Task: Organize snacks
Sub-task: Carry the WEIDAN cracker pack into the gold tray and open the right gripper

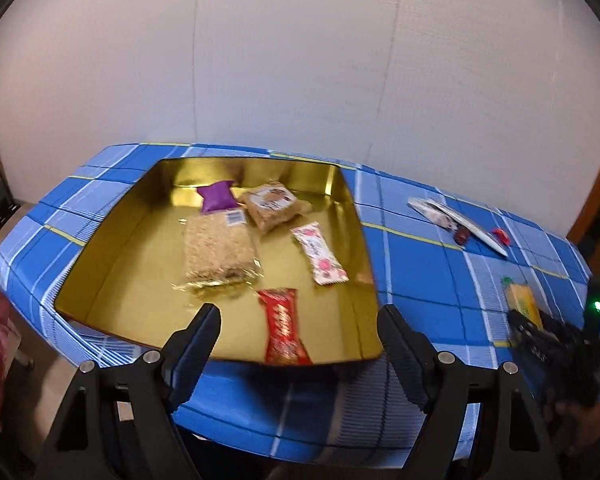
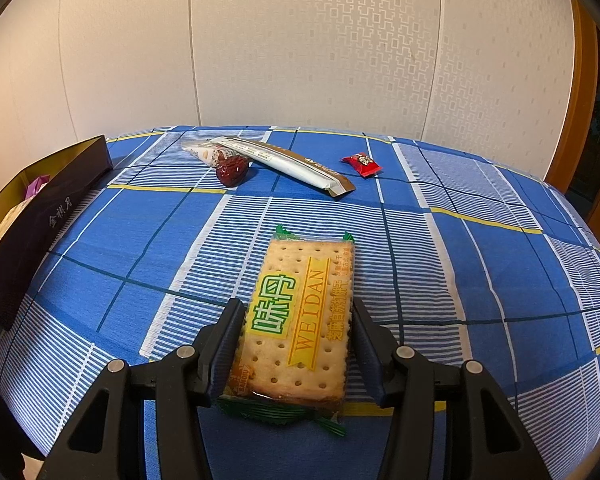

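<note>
While apparently clamped on cracker packet (image 2: 300, 316), right gripper (image 2: 298, 344); left gripper (image 1: 298, 328) wide, empty.

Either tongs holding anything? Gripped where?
Right tongs clamp the cracker pack by its long sides, near end. Left tongs hold nothing.

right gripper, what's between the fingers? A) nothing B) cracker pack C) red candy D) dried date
B: in the right wrist view the right gripper has its fingers on both sides of the cracker pack; the small red candy and dried date lie farther back on the tablecloth.
</note>
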A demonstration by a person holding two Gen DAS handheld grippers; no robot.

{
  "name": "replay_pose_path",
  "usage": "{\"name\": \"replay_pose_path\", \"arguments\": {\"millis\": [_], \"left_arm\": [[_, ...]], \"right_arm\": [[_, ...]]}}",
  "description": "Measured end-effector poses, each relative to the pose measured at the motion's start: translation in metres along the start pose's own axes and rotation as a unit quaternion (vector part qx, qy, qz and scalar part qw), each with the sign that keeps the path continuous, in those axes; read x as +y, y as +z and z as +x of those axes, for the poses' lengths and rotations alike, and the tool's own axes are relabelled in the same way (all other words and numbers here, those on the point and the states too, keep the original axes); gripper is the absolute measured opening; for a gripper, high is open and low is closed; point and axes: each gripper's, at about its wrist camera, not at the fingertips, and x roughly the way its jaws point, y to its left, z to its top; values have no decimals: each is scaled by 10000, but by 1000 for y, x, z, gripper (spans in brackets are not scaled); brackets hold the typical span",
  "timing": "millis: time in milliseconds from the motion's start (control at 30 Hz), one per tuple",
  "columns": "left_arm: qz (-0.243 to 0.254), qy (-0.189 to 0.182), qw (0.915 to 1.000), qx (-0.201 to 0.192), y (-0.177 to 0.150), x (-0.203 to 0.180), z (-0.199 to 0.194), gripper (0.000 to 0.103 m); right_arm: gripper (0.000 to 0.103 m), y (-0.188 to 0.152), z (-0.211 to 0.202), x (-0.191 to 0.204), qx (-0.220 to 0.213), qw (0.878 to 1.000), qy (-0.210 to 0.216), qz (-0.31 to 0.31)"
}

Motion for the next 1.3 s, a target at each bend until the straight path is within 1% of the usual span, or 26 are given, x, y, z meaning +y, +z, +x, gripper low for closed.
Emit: {"name": "replay_pose_path", "arguments": {"millis": [200,300,400,533,633,833,867,1000,1100,1200,1300], "left_arm": [[50,-245,9997,45,-19,-9,-1,81],[107,-433,9990,49,-30,-13,-2,81],[94,-622,9979,142,-46,-16,2,81],[130,-796,9964,269,-65,-20,9,81],[181,-813,9960,337,-74,-22,16,81],[-14,-650,9969,453,-80,-12,26,81],[-15,-656,9971,387,-80,-11,24,81],[82,-584,9976,354,-82,-12,25,81],[61,-581,9978,327,-83,-12,25,81],[-22,-563,9980,300,-81,-10,26,81],[-16,-543,9981,286,-81,-10,26,81]], "right_arm": [[53,0,0,-1,-1,10000,-11,-12],[53,0,0,0,15,10000,-12,4],[53,1,1,-1,61,10000,-7,27],[51,5,2,0,239,9997,-28,72],[50,8,4,3,386,9992,-49,72],[49,17,9,16,692,9975,124,21],[49,18,11,19,721,9973,163,16],[49,19,13,28,708,9974,120,-42],[49,21,14,31,808,9966,138,-9],[49,27,10,36,873,9954,378,100],[49,39,-2,50,833,9936,751,153]]}}
